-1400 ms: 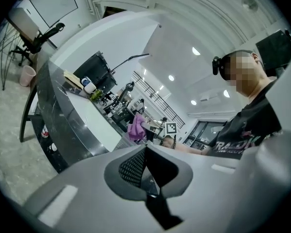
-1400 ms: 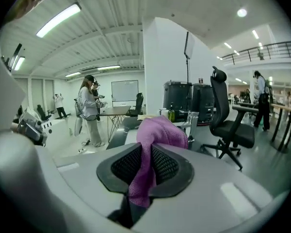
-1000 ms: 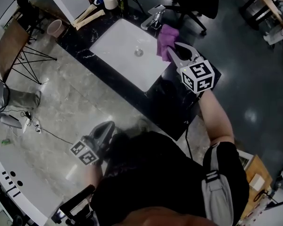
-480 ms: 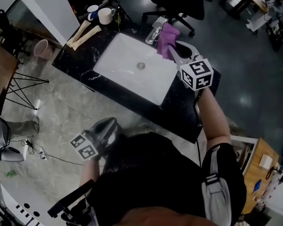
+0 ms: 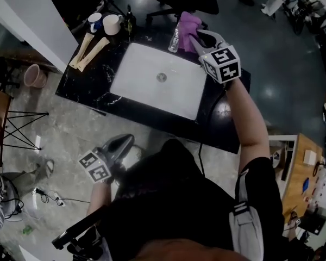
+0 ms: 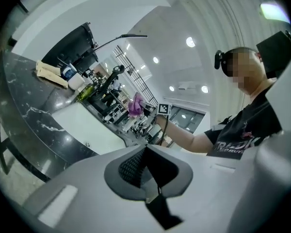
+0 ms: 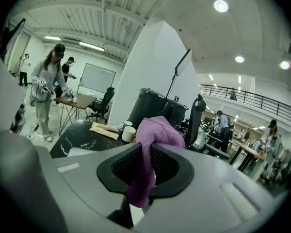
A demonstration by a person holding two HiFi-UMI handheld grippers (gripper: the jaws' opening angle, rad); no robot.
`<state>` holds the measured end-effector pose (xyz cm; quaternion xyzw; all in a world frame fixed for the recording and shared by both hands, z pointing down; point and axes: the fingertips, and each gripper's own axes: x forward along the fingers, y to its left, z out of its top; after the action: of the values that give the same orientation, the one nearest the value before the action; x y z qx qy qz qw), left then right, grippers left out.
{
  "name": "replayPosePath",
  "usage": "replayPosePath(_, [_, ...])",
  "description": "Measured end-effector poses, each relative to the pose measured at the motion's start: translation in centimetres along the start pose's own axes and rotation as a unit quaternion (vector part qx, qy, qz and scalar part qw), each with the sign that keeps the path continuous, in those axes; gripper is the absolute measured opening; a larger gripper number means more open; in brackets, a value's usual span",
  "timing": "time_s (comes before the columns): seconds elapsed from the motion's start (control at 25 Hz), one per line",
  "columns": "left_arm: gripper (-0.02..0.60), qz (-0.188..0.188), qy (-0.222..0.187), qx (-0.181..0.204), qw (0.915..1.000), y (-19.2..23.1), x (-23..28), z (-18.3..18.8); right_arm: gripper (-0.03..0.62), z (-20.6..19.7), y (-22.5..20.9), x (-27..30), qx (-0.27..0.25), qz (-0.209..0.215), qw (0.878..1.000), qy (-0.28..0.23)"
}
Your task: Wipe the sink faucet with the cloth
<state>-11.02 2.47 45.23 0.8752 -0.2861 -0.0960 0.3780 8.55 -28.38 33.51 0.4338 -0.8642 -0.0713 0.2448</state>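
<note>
Seen from above, a person stands at a black stone counter [image 5: 87, 86] with a white sink [image 5: 146, 91] set into it. The right gripper [image 5: 194, 37] reaches to the sink's far right corner. Its jaws are closed most of the way on a purple cloth [image 5: 188, 23] — the fabric is pinched between the pads, with a loose bunch standing out past the tips and a tail hanging below. Over the past second this arm has carried the cloth from beside the sink's right edge up to the metal faucet [image 5: 174, 40] at the sink's back rim. The cloth now sits just beside the faucet's top; whether the two are touching yet cannot be told. The left gripper [image 5: 125, 142] is held low on the near side of the sink, well apart from the counter, with its jaws fully together and nothing in them. It has stayed by the person's body and come no nearer the sink. Two mugs [image 5: 111, 24] stand beyond the sink's far left corner. The shift suggests the approach is nearly done and wiping is about to begin. The cloth is firmly gripped and at the faucet, so what likely remains is to press it onto the metal and rub along the spout and handle.
</note>
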Motion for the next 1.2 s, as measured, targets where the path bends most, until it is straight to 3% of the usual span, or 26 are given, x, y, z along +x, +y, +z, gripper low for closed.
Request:
replayPosePath(0.16, [0.002, -0.005, 0.005, -0.004, 1.0000, 0.6, 0.8, 0.6, 0.067, -0.3, -1.6, 3.0, -0.059, 0.003, 0.997, 0.041])
replayPosePath(0.36, [0.002, 0.018, -0.019, -0.006, 0.9996, 1.7, 1.8, 2.2, 0.067, -0.9, -2.4, 6.7, -0.119, 0.045, 0.989, 0.080])
replayPosePath(0.64, [0.002, 0.048, -0.038, -0.011, 0.9981, 2.6, 4.0, 2.9, 0.067, -4.0, -1.2, 10.4, -0.207, 0.146, 0.958, 0.135])
replayPosePath(0.76, [0.002, 0.058, -0.041, -0.021, 0.9972, 2.9, 5.1, 2.7, 0.067, -5.7, -2.8, 11.9, -0.197, 0.152, 0.957, 0.149])
replayPosePath(1.0, [0.002, 0.083, -0.034, -0.033, 0.9954, 3.2, 6.2, 1.4, 0.066, -7.7, -9.1, 16.0, -0.125, 0.116, 0.974, 0.151])
replayPosePath(1.2, [0.002, 0.098, -0.031, -0.039, 0.9939, 3.4, 5.9, 1.0, 0.066, -7.8, -10.3, 16.5, -0.078, 0.110, 0.981, 0.143])
